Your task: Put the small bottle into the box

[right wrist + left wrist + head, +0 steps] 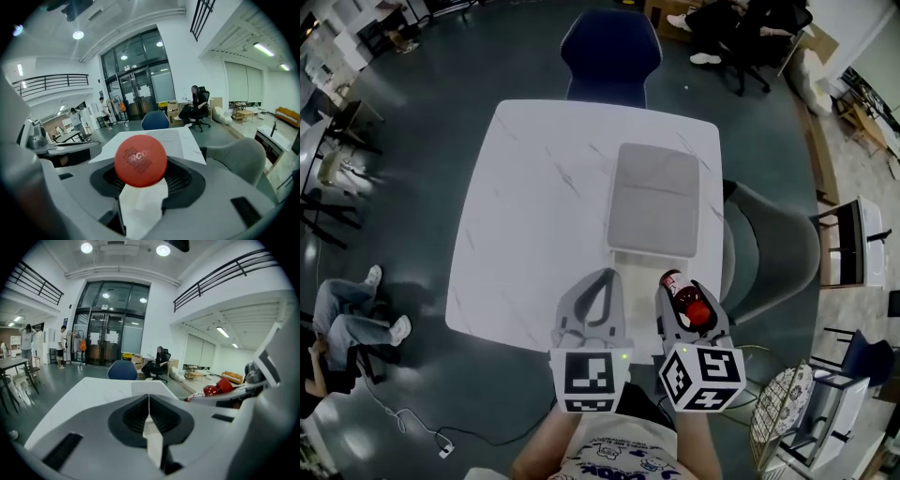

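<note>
Pinching the small red-capped bottle (140, 161), the right gripper (683, 293) hovers with the grey rectangular box (654, 199) just ahead; the left gripper (602, 279) alongside is pressed together.

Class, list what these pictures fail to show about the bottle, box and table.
- Small bottle: right gripper view shows only its red cap end-on; the body lies behind it.
- Cap print: right gripper view, too blurred to read.
- Box: head view shows a flat grey top; open or lidded cannot be told.
- Table: head view, near edge partly covered by left tongs and right tongs.
</note>
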{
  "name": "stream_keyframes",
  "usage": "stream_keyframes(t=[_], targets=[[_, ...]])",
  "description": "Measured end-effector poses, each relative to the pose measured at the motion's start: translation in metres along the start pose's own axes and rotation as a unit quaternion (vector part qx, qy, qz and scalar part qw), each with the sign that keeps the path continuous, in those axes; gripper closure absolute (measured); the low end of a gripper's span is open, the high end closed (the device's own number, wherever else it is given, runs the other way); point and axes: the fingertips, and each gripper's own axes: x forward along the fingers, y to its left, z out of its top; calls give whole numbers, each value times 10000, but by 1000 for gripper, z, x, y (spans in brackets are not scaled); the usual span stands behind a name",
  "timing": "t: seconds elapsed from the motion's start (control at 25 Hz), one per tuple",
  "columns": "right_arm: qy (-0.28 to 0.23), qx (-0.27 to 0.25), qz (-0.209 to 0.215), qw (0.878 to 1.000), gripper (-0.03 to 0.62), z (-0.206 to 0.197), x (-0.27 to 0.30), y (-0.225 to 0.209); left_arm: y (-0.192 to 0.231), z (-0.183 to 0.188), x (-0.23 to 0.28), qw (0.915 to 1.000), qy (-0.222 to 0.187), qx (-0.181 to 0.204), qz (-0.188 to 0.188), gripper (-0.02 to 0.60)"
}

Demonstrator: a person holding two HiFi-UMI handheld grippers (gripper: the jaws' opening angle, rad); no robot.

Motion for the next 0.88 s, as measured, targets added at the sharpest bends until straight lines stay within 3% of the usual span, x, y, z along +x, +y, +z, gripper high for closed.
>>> stream_keyframes(t=[0.52,0.88], targets=[[617,60,-140,9980,367,-38,37,-14,1,-36,36,9983,492,-260,-175,561],[996,80,-121,9949,367,-63,59,-18,-2,-63,58,9961,781,-235,-350,561]])
